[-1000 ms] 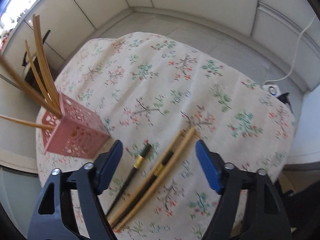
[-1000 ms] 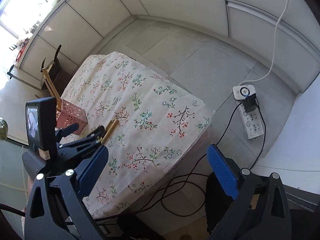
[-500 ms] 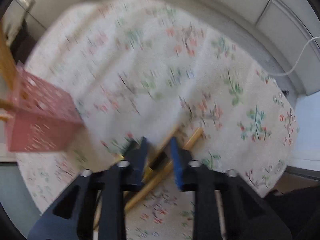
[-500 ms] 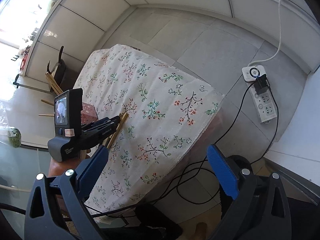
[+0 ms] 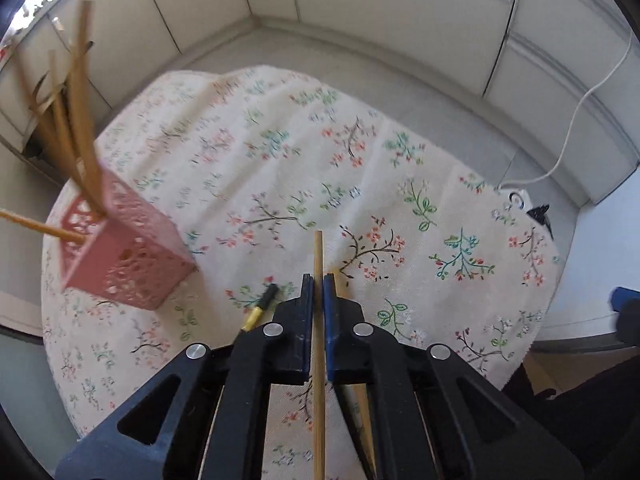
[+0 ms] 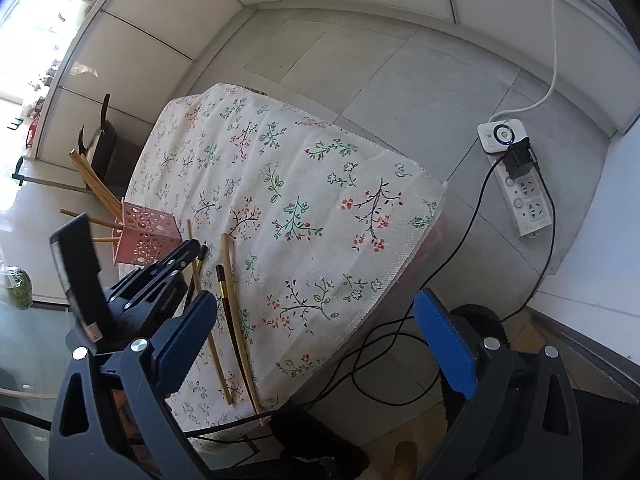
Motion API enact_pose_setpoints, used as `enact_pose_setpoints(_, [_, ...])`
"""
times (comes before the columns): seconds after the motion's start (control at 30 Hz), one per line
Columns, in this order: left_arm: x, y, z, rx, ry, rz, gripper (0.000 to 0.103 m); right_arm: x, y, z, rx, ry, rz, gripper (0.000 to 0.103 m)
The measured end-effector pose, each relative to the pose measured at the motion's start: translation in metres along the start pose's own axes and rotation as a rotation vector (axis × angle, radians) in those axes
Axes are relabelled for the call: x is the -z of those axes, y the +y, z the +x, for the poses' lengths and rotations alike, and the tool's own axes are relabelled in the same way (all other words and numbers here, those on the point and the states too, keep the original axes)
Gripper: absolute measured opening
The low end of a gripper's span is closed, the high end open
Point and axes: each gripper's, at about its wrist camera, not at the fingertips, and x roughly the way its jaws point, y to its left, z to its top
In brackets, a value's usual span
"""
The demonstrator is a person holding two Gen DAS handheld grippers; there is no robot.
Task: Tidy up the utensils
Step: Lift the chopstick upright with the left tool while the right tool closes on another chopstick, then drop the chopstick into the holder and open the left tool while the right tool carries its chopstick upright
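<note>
Bamboo, light and stiff: the chopstick (image 5: 318, 264) I have is clenched between the pads of my left gripper (image 5: 318, 292), running straight out past the tips and back under the handle, lifted off the flowered cloth (image 5: 280, 152). I judge it weighs almost nothing, but it is thin, smooth and round, so it could swivel or slide in the pads. I hold it well along its length, and a grip nearer the middle should keep it from tipping.

My right gripper (image 6: 316, 340) hangs released, jaws wide apart with nothing between them, out over the table's edge and the floor cables (image 6: 400, 360).

The pink holder (image 5: 124, 256) stands to the left on the cloth, with several chopsticks already in it (image 5: 80, 128), leaning out at splayed angles. Those are what stands in the way, I think: the new stick must drop in between them without knocking them. Still on the cloth are a dark chopstick with a yellow band (image 5: 258, 310) and another bamboo one (image 5: 344, 292) just beside my pads.
</note>
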Motion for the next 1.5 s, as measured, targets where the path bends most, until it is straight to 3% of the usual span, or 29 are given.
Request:
enact_pose_setpoints(0.1, [0.004,0.006,-0.024,-0.003,-0.036,-0.018,0.004,-0.007,0.017,0.014,-0.010,0.041,-0.013,0.096])
enact_pose_setpoints(0.23, [0.019,0.029,-0.067,-0.002,-0.103,-0.075,0.004,-0.012,0.061,0.046,0.039,0.102,-0.126,0.096])
enact_pose_setpoints(0.3, [0.031,0.043,-0.093,-0.001,-0.146,-0.122,0.004,-0.015,0.078,0.065,0.052,0.132,-0.165,0.088])
enact_pose_setpoints(0.43, [0.050,0.064,-0.128,-0.012,-0.226,-0.176,0.004,-0.021,0.108,0.106,0.055,0.200,-0.196,0.054])
enact_pose_setpoints(0.53, [0.055,0.073,-0.146,-0.009,-0.281,-0.201,0.004,-0.020,0.122,0.127,0.069,0.220,-0.213,0.038])
enact_pose_setpoints(0.83, [0.058,0.082,-0.166,-0.001,-0.347,-0.207,0.004,-0.024,0.130,0.161,0.130,0.221,-0.208,0.022])
enact_pose_setpoints(0.9, [0.059,0.085,-0.170,-0.002,-0.359,-0.218,0.004,-0.026,0.133,0.162,0.129,0.208,-0.219,0.019])
enact_pose_setpoints(0.97, [0.060,0.089,-0.172,-0.004,-0.371,-0.235,0.004,-0.027,0.132,0.163,0.131,0.196,-0.224,0.008])
enact_pose_setpoints(1.1, [0.061,0.095,-0.177,-0.003,-0.384,-0.263,0.004,-0.026,0.130,0.156,0.089,0.166,-0.214,0.008])
enact_pose_setpoints(1.33, [0.068,0.105,-0.189,-0.003,-0.415,-0.308,0.004,-0.006,0.132,0.083,-0.059,0.088,-0.293,0.008])
enact_pose_setpoints(1.5, [0.070,0.106,-0.194,-0.016,-0.426,-0.323,0.004,0.017,0.131,0.023,-0.134,-0.018,-0.391,0.008])
